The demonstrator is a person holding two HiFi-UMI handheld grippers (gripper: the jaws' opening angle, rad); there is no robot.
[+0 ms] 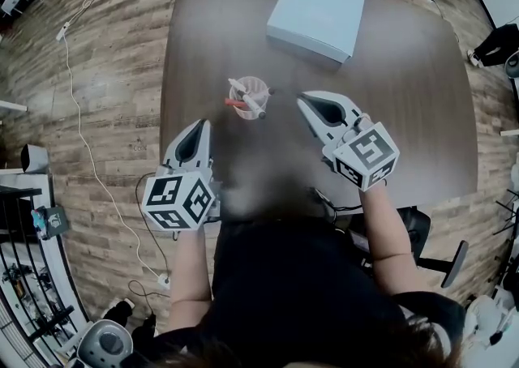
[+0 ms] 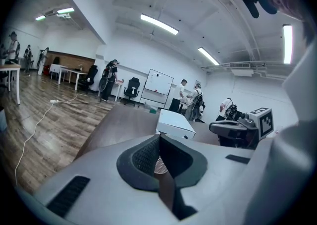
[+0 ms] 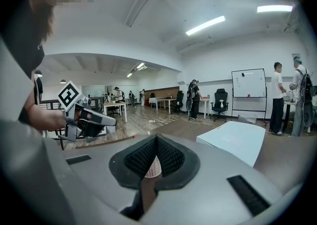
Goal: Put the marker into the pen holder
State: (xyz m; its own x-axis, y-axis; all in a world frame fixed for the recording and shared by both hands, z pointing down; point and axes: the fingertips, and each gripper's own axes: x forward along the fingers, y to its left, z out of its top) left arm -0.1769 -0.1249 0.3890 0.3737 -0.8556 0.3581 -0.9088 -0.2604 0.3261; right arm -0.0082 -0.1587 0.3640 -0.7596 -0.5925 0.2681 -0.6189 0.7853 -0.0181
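Note:
A pink mesh pen holder stands on the dark table with a red marker and white markers lying slanted in it. My left gripper hovers at the near left of the holder, shut and holding nothing. To the holder's right, about a hand's width off, my right gripper is also shut and holds nothing. In the left gripper view the holder peeks out below the closed jaws. The right gripper view shows the holder under its closed tips.
A flat white box lies at the table's far side, also in the left gripper view and the right gripper view. An office chair stands at the near right. A white cable runs over the wooden floor at left. People stand far back.

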